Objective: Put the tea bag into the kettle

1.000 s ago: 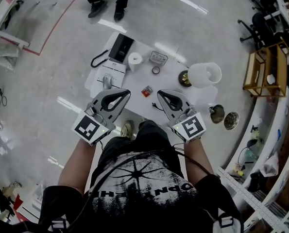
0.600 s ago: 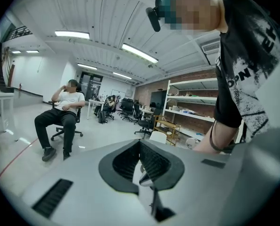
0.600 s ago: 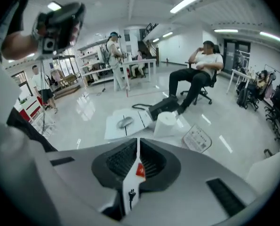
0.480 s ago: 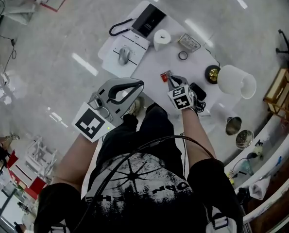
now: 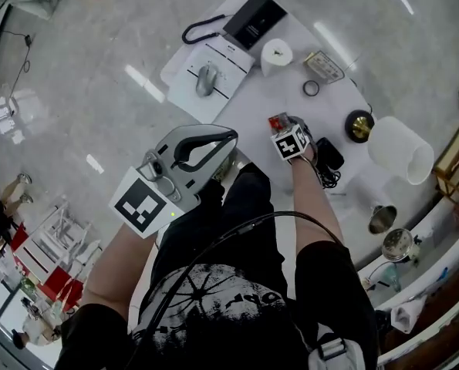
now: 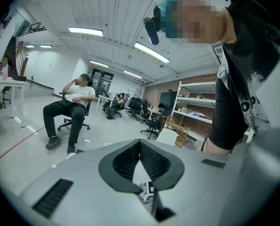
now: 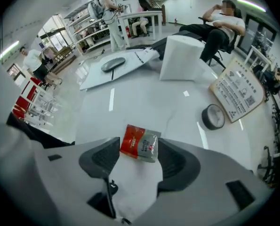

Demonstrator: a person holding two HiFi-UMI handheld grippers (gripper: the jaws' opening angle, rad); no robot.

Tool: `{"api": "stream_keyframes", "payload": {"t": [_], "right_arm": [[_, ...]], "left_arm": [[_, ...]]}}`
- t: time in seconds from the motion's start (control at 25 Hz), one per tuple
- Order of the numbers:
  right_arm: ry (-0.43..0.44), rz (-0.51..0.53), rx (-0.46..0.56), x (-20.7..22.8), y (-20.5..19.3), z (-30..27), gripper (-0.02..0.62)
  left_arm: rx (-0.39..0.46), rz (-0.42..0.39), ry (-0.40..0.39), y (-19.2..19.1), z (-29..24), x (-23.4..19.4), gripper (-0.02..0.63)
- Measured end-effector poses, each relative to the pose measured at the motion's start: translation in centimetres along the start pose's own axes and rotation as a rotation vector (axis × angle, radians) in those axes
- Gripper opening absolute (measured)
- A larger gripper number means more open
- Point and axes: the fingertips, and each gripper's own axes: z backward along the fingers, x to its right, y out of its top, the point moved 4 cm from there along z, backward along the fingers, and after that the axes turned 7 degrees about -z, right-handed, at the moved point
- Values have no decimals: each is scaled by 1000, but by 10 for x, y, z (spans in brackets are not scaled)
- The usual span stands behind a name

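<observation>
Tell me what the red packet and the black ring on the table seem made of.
Red packet: likely foil or plastic film, glossy; its silver half shines and wrinkles. Black ring: matte, perhaps a tape roll or rubber; too small to tell.

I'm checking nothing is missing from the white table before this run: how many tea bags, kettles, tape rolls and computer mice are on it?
Tea bag: 1
Kettle: 1
Tape roll: 1
Computer mouse: 1
Total: 4
</observation>
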Motion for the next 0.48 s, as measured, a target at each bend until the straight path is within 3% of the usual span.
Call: {"api": "stream_keyframes", "payload": {"t": [0.12,0.48], "right_arm": [[-5,36,-38,-2,-12,-18,263],[-33,40,-18,1,2,-30,268]], "left_arm": [[-26,14,6,-12,5,-2,6],[-66,30,-9,-34,15,1,6]]}}
